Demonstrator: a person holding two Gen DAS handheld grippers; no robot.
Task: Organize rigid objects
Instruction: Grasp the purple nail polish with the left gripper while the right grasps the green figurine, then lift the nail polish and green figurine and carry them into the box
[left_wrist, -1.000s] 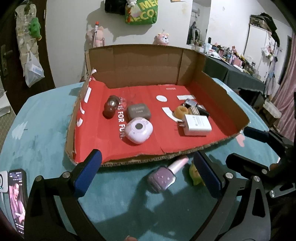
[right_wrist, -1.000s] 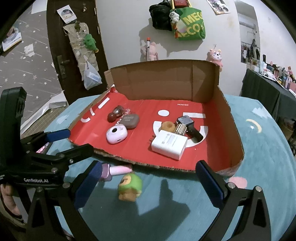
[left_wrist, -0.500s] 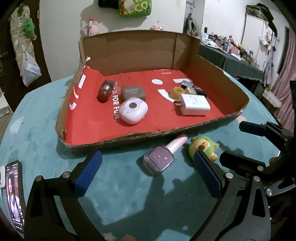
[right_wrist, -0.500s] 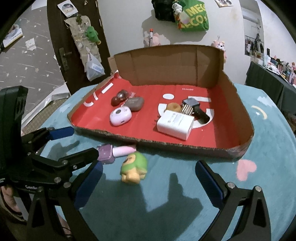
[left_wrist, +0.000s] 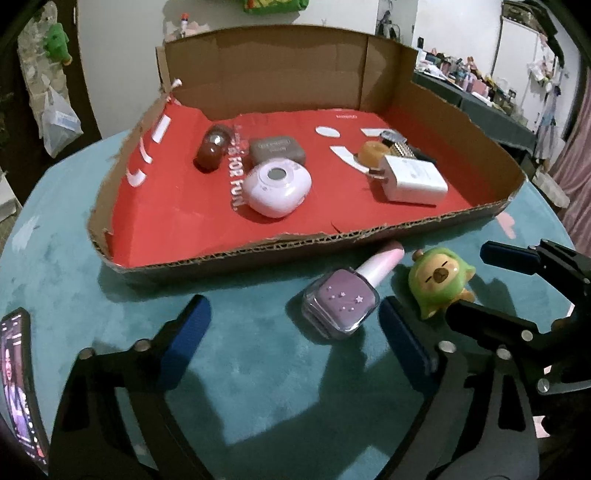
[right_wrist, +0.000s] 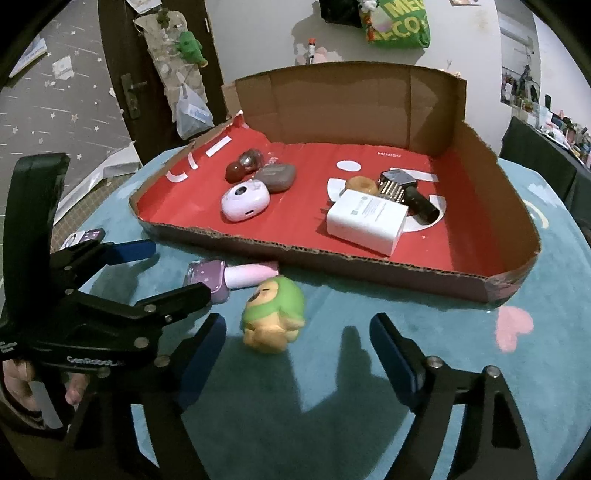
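Glass nail polish bottle (left_wrist: 341, 302) – rigid, slippery, probably fragile; grip flat body. Left gripper (left_wrist: 291, 341), right gripper (right_wrist: 297, 349) closing, nothing between – toy (right_wrist: 275, 314) light.

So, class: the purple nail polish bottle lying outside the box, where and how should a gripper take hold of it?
Grip the nail polish bottle across its flat-sided glass body, coming from above. It lies on its side on the table, pink cap toward the box; the cap is narrower and rounder.
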